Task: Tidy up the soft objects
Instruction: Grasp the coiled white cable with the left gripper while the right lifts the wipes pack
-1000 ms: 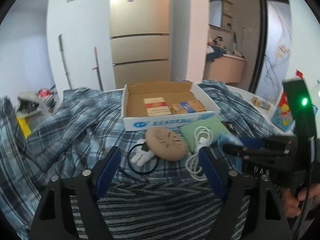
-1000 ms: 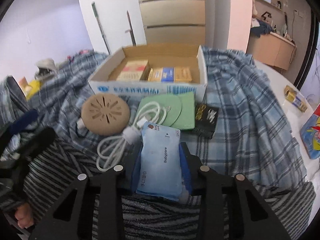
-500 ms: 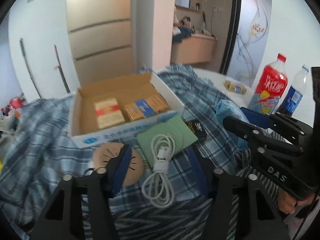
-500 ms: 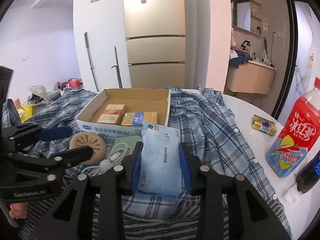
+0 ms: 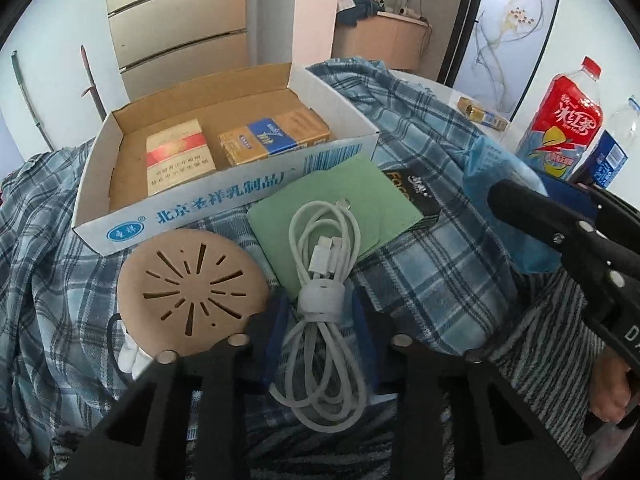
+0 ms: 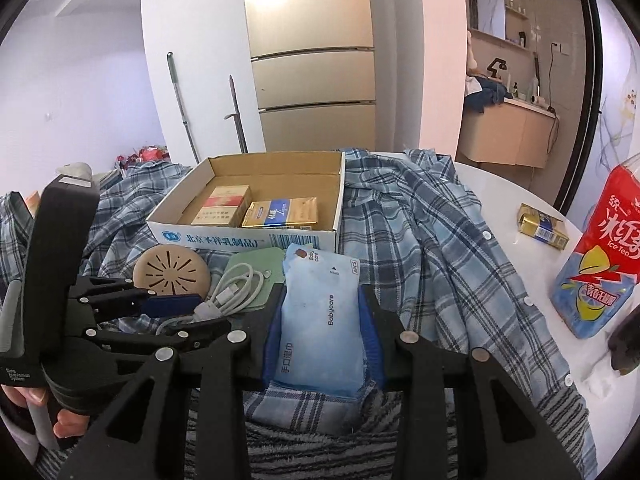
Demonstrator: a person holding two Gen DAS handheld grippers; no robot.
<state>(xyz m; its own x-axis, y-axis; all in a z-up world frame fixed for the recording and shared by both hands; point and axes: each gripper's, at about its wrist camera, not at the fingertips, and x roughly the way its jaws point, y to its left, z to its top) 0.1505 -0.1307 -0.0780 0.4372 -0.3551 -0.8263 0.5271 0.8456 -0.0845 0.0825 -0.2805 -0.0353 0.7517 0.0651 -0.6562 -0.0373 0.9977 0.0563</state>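
A shallow cardboard box is sitting open on a plaid shirt, holding a red-and-cream pack lying flat at its left and gold-and-blue packs side by side at its right. In the right wrist view the same box is lying at 11 o'clock from the right gripper.

The left gripper is clenching on a white cable, its blue pads pressing the wrapped band at the coil's waist. The cable is smooth and rubbery, looped into a long oval whose long axis is running from 6 o'clock up to 12 o'clock, its far loops resting on a flat green pouch. At 9 o'clock from the cable, a round tan disc with slots cut in a sunburst is lying flat.

The right gripper is grasping a soft blue wipes pack, a crinkly rectangular packet standing lengthwise between the pads, its long axis pointing away toward 12 o'clock. A red tea bottle is standing at 3 o'clock.
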